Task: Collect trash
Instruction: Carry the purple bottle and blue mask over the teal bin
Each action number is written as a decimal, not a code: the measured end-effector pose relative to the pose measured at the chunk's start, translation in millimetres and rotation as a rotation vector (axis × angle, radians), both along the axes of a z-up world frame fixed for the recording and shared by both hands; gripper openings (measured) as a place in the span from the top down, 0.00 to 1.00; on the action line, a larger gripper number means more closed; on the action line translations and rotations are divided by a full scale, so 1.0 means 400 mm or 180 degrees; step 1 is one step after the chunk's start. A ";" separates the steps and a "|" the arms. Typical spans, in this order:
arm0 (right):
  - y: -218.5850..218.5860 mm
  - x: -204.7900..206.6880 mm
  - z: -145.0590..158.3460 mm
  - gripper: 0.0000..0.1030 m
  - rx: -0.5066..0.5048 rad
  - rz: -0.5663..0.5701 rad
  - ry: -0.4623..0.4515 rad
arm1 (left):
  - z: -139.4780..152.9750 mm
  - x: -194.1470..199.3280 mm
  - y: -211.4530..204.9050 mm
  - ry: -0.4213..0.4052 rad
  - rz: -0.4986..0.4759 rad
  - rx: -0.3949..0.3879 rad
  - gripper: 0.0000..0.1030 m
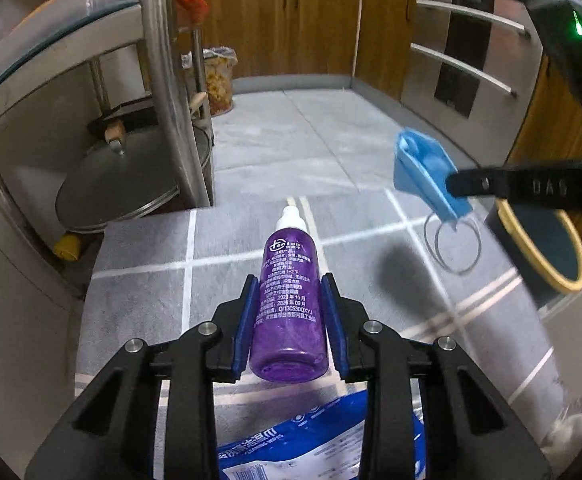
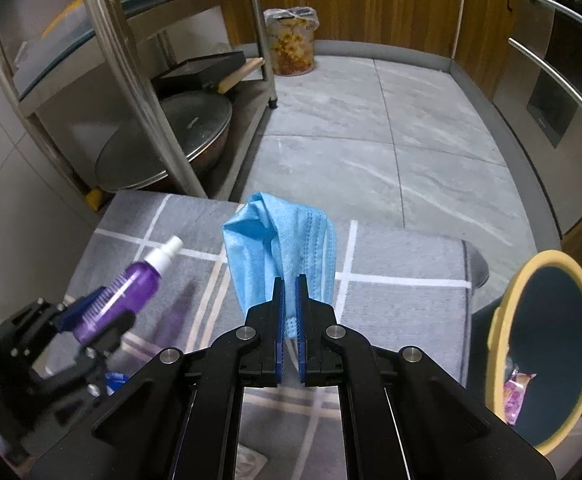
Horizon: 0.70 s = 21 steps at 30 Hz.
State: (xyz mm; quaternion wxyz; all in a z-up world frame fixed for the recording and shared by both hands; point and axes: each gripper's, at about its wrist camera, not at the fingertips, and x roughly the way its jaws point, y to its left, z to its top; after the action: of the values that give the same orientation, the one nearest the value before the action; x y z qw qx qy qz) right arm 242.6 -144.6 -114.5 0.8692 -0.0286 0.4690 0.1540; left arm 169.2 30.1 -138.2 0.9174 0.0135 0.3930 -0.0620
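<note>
The blue packet (image 1: 319,440) is cut off below, its print unreadable.

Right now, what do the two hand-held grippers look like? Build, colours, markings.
Both match. The left hand-held gripper and the right hand-held gripper have matte black angular linkage arms with round silver pivot pins, and flat blue pads on the fingertips. In the left view, the right one's finger carries embossed lettering, too blurred to read. No cables or sleeves visible.

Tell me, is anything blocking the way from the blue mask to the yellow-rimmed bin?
Nothing visible does. The right gripper holds the blue mask above the grey mat, and the yellow-rimmed bin stands open to its right with only clear air between.
</note>
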 end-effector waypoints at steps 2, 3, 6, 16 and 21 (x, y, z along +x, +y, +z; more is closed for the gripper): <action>-0.012 -0.006 0.010 0.94 -0.0008 -0.0008 -0.0026 | 0.012 0.000 -0.006 -0.0041 -0.0011 -0.0009 0.69; -0.019 -0.010 0.015 0.94 -0.0011 -0.0011 -0.0043 | 0.019 -0.002 -0.010 -0.0054 -0.0022 -0.0026 0.69; -0.050 -0.020 0.036 0.94 0.0005 -0.0062 -0.0089 | 0.032 -0.009 -0.030 -0.0102 -0.0073 -0.0008 0.69; -0.233 -0.093 0.106 0.94 0.0148 -0.0346 -0.0230 | 0.064 -0.004 -0.132 -0.0215 -0.0265 -0.0011 0.69; -0.356 -0.128 0.127 0.94 0.0095 -0.0544 -0.0296 | 0.092 -0.004 -0.224 -0.0302 -0.0444 -0.0007 0.69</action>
State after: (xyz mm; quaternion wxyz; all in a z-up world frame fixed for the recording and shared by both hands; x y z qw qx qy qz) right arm 191.2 -287.1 -63.7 0.9003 0.0173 0.4265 0.0847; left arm 167.6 -59.4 -101.3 0.9284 0.0427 0.3471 -0.1254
